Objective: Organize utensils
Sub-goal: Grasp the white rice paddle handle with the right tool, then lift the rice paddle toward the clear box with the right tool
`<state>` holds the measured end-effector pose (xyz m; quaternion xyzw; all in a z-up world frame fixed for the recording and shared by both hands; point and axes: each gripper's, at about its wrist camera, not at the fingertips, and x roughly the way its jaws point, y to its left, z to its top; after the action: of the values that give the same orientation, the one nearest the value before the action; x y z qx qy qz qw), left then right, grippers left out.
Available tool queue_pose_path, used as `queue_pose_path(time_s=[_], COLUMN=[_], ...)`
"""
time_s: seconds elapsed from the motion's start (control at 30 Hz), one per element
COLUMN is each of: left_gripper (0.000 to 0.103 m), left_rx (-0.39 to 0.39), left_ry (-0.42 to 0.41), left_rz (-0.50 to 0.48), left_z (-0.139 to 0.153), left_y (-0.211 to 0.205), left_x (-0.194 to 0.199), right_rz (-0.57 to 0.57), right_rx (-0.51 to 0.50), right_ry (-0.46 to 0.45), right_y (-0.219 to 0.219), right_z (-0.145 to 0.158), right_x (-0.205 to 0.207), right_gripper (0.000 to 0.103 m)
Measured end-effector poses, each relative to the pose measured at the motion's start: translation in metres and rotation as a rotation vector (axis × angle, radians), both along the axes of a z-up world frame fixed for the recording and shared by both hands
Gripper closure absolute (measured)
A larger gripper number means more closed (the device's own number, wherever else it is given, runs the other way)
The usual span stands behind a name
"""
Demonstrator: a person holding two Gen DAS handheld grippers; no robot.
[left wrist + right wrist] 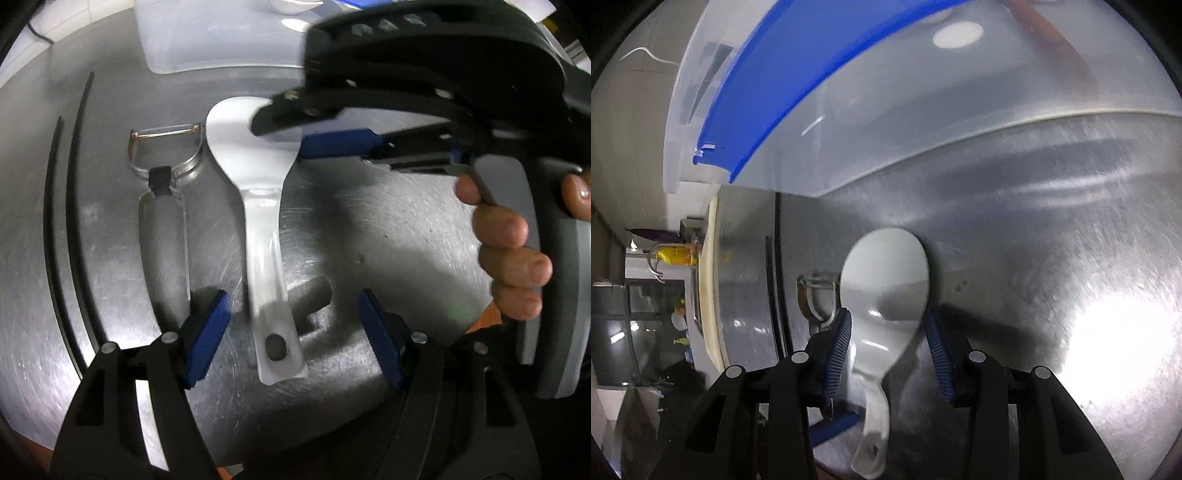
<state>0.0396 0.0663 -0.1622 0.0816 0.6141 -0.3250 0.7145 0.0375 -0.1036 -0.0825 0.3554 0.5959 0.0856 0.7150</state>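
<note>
Steel counter (388, 229) carries everything we need; our white rice paddle (258, 206) lies flat on it, blade toward the clear storage bin (886, 122) with the blue rim, handle toward us; a clear-handled peeler (162, 199) lies just beside it, parallel, on its left.

Our left tool (295, 332) hangs above the paddle's handle end with its blue pads spread wide, one on each side of the handle and touching neither; we judge it is placed there to straddle the handle or simply to wait.

Our right tool (888, 350) comes in from the side, tilted, its pads parted around the neck where blade meets handle; whether either pad touches the paddle we cannot tell, but nothing is pinched. The neck is the narrowest part to grip near the blade, which we think explains the approach.

Since the bin stands just beyond the blade, we judge the next step is closing on the paddle and carrying it there; the smooth plastic may slip on the steel.
</note>
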Motion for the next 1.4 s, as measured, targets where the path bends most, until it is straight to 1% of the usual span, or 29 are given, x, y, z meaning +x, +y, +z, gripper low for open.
queue_pose_path(time_s=[0.03,0.1,0.2,0.27,0.3,0.33,0.5,0.57,0.6,0.63,0.67,0.7,0.73,0.8,0.87,1.0,1.07,1.17,1.23,1.3,1.33,1.4], left_gripper=[0.036,0.036,0.036,0.036,0.036,0.036,0.036,0.036,0.036,0.036,0.036,0.036,0.036,0.036,0.036,0.036,0.036,0.036,0.036,0.036,0.036,0.036], left_rx=[-0.001,-0.01,-0.029,-0.042,-0.046,-0.051,-0.058,-0.05,-0.048,-0.045,-0.041,-0.038,-0.036,-0.027,-0.045,-0.137,-0.196,-0.272,-0.279,-0.265,-0.26,-0.26], left_ry=[0.0,0.006,0.019,0.029,0.033,0.036,0.036,0.035,0.035,0.036,0.036,0.036,0.036,0.041,0.056,0.088,0.076,0.037,0.004,-0.027,-0.035,-0.04], left_rz=[-0.004,-0.006,0.001,0.013,0.017,0.024,0.039,0.041,0.043,0.046,0.046,0.049,0.051,0.06,0.077,0.113,0.153,0.255,0.319,0.366,0.378,0.4], left_z=[-0.003,-0.005,-0.001,0.0,0.0,-0.001,-0.001,-0.001,0.0,-0.001,-0.004,-0.004,-0.005,-0.005,-0.007,0.003,0.019,0.041,0.048,0.051,0.056,0.053], left_y=[-0.003,-0.005,-0.001,0.0,0.001,0.002,0.005,0.004,0.003,0.001,0.0,-0.001,-0.001,0.0,0.004,0.029,0.05,0.089,0.111,0.128,0.134,0.145], left_x=[0.002,0.003,0.004,0.007,0.008,0.01,0.02,0.022,0.023,0.022,0.023,0.023,0.021,0.022,0.022,0.028,0.033,0.05,0.06,0.067,0.066,0.069], right_rz=[-0.005,-0.001,-0.025,-0.035,-0.042,-0.045,-0.059,-0.014,-0.009,-0.005,0.006,0.016,0.013,0.018,0.05,0.126,0.18,0.212,0.237,0.259,0.268,0.286], right_rx=[-0.013,-0.041,0.02,0.032,0.03,0.028,0.05,0.062,0.071,0.076,0.079,0.076,0.07,0.077,0.032,-0.081,-0.131,-0.206,-0.272,-0.33,-0.362,-0.451], right_ry=[-0.005,-0.002,0.01,0.01,0.004,-0.001,-0.009,0.017,0.034,0.042,0.045,0.05,0.058,0.05,0.034,0.028,0.026,0.012,0.009,-0.01,-0.02,-0.052], right_y=[0.0,0.004,0.002,0.0,-0.003,-0.007,-0.021,-0.015,-0.015,-0.017,-0.014,-0.011,-0.01,-0.006,-0.001,0.013,0.023,0.039,0.056,0.07,0.075,0.089], right_z=[0.0,-0.003,-0.007,-0.006,-0.002,-0.001,0.0,-0.004,-0.007,-0.008,-0.009,-0.009,-0.009,-0.006,-0.001,0.009,0.013,0.014,0.013,0.012,0.012,0.013], right_x=[-0.001,-0.002,-0.006,-0.008,-0.01,-0.011,-0.018,-0.016,-0.018,-0.02,-0.02,-0.02,-0.02,-0.018,-0.016,-0.014,-0.015,-0.014,-0.012,-0.01,-0.009,-0.007], right_gripper=[0.066,0.082,0.087,0.093,0.101,0.102,0.102,0.102,0.102,0.1,0.096,0.084,0.067,0.064,0.064,0.064,0.064,0.064,0.064,0.064,0.064,0.065])
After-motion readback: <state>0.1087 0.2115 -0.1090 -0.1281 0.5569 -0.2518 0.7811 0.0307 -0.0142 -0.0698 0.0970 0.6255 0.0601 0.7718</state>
